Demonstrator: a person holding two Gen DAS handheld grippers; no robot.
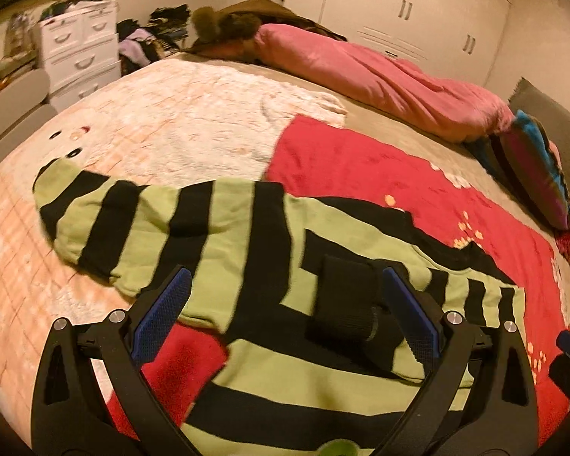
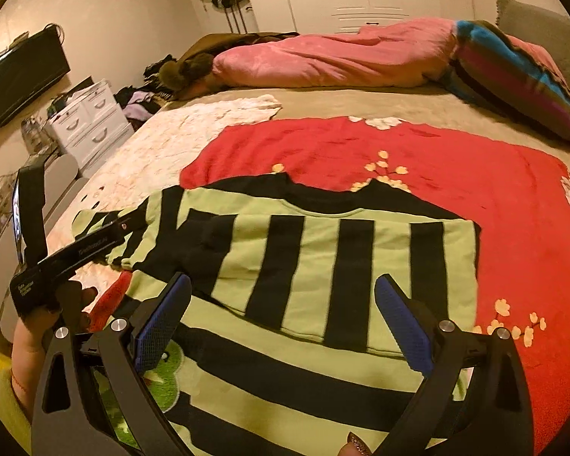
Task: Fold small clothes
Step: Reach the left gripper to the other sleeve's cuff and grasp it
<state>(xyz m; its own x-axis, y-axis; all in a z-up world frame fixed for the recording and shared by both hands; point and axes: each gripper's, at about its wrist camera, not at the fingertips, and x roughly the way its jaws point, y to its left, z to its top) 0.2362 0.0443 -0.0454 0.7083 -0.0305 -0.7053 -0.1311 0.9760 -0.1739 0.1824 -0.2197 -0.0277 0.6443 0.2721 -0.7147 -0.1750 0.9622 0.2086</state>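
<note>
A green and black striped sweater (image 1: 254, 228) lies flat on the bed. Its left sleeve (image 1: 95, 209) stretches out to the left. The other sleeve (image 2: 323, 266) is folded across the body, and its black cuff (image 1: 345, 296) rests on the chest between my left fingers. My left gripper (image 1: 285, 277) hovers open just above the sweater, holding nothing. My right gripper (image 2: 283, 285) is also open over the folded sleeve, empty. In the right wrist view a hand holds the left gripper (image 2: 133, 222) near the left sleeve. A green applique (image 2: 163, 372) shows near the hem.
The sweater lies on a red flowered blanket (image 2: 475, 190) beside a fluffy white blanket (image 1: 190, 121). A pink duvet (image 2: 342, 57) and a striped pillow (image 2: 513, 76) lie along the far side. White drawers (image 2: 91, 121), a clothes pile and wardrobes stand beyond the bed.
</note>
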